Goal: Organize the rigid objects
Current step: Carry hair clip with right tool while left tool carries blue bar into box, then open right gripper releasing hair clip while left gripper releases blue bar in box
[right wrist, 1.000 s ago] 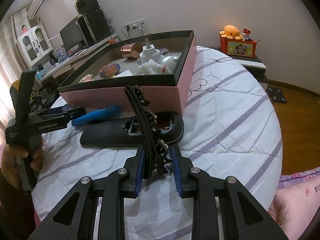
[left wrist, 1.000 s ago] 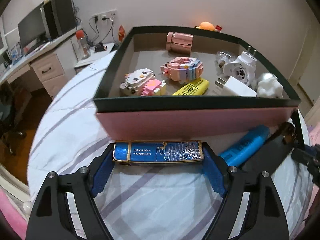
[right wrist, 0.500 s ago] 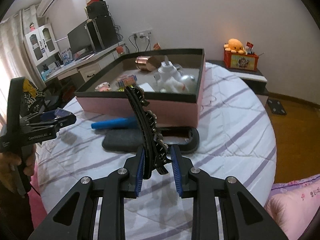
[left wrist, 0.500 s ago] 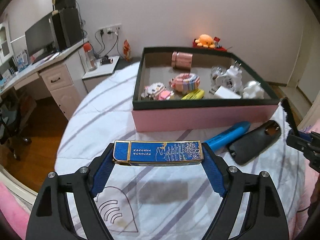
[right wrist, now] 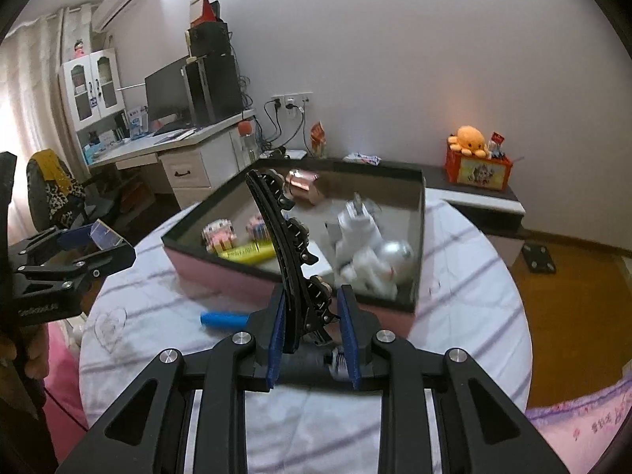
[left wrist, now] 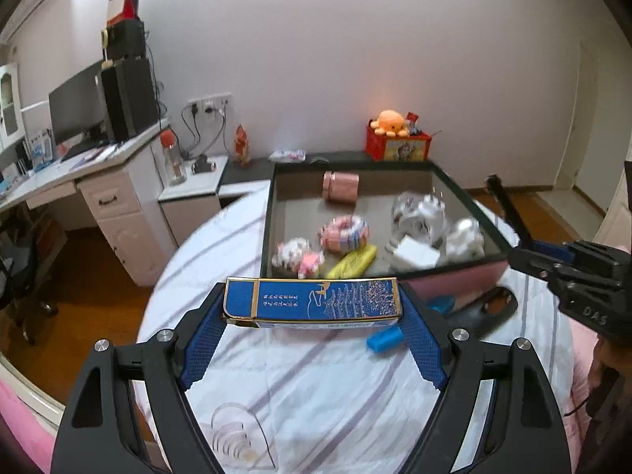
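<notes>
Two grippers are up over a round bed with a white, purple-striped cover; the left gripper at the bottom centre of its own view is pinching a flat blue box endwise between its blue pads, and the right gripper is clamped on a black hair claw clip that sticks up through the middle of the right wrist frame. Both things are held clear of the cover. Middle of both views: a pink storage box with a dark rim sits on the bed, holding a copper tin, two brick-built toys, a yellow highlighter and white plug adapters (blurry, so details are a guess I won't make). Just in front of the box on the cover lie a blue marker and a black case. Room-wise: white desk with a monitor and speakers at upper left, wood floor on the right, orange plush octopus on a red box against the back wall.
</notes>
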The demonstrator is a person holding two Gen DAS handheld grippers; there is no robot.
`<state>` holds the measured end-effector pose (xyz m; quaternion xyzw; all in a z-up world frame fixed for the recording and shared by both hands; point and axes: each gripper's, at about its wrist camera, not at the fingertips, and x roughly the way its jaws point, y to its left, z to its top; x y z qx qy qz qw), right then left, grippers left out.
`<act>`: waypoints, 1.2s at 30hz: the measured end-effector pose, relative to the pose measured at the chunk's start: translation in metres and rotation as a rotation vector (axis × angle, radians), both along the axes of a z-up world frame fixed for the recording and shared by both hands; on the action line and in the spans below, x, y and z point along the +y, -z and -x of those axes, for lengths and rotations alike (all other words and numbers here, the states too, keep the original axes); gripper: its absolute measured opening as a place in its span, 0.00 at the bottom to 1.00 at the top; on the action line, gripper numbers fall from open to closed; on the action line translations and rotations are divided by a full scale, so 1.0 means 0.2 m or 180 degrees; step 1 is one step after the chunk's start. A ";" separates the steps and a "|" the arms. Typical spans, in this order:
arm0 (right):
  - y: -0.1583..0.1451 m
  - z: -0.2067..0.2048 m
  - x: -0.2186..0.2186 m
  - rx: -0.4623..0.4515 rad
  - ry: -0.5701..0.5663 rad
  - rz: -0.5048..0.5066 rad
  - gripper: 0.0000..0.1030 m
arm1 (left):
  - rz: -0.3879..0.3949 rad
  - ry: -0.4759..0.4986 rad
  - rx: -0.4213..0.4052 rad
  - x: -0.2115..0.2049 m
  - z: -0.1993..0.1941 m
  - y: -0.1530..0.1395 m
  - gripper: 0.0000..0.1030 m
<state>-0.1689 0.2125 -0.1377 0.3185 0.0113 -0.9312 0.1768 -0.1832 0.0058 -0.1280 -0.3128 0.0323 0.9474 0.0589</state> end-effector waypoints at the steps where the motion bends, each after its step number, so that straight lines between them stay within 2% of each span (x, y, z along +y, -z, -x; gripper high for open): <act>1: -0.01 0.03 -0.01 0.0023 -0.0005 -0.0003 0.25 | 0.0007 0.0020 0.0033 0.01 0.02 -0.02 0.81; 6: -0.05 0.15 -0.05 0.0076 -0.0067 -0.0025 0.25 | 0.0017 0.0088 0.0102 0.05 0.13 -0.07 0.81; 11: -0.04 0.30 -0.09 0.0042 -0.0095 -0.0032 0.25 | 0.0031 0.0129 0.0107 0.07 0.28 -0.07 0.81; 19: 0.06 0.48 -0.14 -0.0175 -0.0149 0.0063 0.25 | -0.0050 0.0197 -0.0093 0.10 0.48 0.04 0.81; 26: 0.11 0.53 -0.15 -0.0252 -0.0115 0.0155 0.26 | -0.0090 0.0144 -0.0145 0.09 0.54 0.12 0.82; 27: 0.10 0.52 -0.15 -0.0231 -0.0105 0.0146 0.28 | -0.0086 0.0124 -0.0116 0.09 0.53 0.12 0.82; 28: 0.10 0.51 -0.14 -0.0202 -0.0084 0.0149 0.39 | -0.0093 0.0114 -0.0083 0.08 0.52 0.11 0.83; 29: 0.10 0.51 -0.14 -0.0197 -0.0086 0.0175 0.47 | -0.0120 0.0093 -0.0048 0.07 0.51 0.10 0.89; 31: 0.09 0.49 -0.13 -0.0172 -0.0082 0.0273 0.68 | -0.0160 0.0040 0.0016 0.06 0.48 0.08 0.98; 33: 0.06 0.46 -0.14 -0.0099 -0.0020 0.0234 0.76 | -0.0168 0.0029 0.0084 0.04 0.43 0.06 0.98; 36: 0.01 0.40 -0.12 -0.0010 0.0040 0.0252 0.79 | -0.0154 -0.0022 0.0119 0.03 0.37 0.02 0.99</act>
